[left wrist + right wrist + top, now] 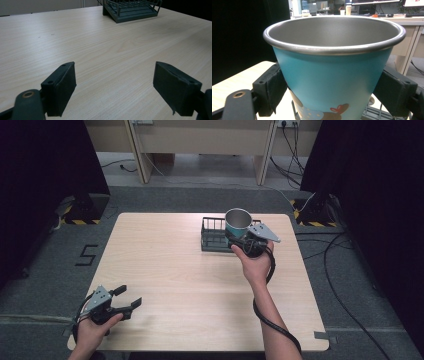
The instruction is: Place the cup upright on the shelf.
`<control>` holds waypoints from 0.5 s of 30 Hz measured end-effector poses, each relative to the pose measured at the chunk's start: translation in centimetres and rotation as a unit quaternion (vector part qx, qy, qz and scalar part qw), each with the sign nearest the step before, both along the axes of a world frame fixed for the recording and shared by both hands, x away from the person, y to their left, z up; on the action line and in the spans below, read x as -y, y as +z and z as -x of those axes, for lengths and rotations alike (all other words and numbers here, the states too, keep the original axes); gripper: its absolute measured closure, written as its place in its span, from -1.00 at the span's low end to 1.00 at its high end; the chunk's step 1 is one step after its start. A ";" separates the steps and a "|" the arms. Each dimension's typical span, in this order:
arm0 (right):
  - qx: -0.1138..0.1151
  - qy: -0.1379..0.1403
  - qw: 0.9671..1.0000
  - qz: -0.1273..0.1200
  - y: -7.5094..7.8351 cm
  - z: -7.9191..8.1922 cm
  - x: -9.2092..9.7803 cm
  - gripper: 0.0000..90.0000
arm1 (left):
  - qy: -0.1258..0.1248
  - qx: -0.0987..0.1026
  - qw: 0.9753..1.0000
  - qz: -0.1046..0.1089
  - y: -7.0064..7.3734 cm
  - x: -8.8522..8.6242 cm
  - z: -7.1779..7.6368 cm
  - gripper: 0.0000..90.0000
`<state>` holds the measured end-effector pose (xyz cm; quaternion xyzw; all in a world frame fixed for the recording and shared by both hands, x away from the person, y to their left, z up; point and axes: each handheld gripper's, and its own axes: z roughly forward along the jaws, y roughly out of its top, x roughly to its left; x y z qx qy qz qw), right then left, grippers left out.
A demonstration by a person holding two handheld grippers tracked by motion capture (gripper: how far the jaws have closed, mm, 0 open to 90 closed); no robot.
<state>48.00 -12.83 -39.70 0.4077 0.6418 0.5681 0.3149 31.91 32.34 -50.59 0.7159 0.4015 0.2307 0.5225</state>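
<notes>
Right now we have the right hand-held gripper (245,239) pinching a teal metal cup (238,223) by its sides, upright, mouth up, held over the near right corner of the dark wire rack (212,234) at the far side of the table (190,285). In the right gripper view the jaws press on both flanks of the cup (334,72), below its rolled rim, and the rack wires (374,113) show just underneath. We judge this as the carry or place step: cup at the rack, whether it touches the rack we can't tell. Next move calls for a straight lowering into the rack, keeping the cup level, then spreading the jaws. Right forearm is stretched forward, the right hand (256,262) wrapped round the gripper body. Left hand-held gripper (125,300) sits idle near the table's near left corner, jaws spread wide and empty, pointing across the bare wood towards the rack (132,10).
</notes>
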 end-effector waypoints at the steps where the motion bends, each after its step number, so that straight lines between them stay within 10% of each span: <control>1: 0.000 -0.001 1.000 0.001 0.1 -0.1 0.0 -0.60 | 0.000 0.000 1.000 0.000 0.0 0.0 0.0 -0.60; 15: -0.002 -0.015 1.000 -0.006 0.9 -1.6 0.3 -0.60 | -0.001 0.001 1.000 0.000 0.0 0.0 0.0 -0.60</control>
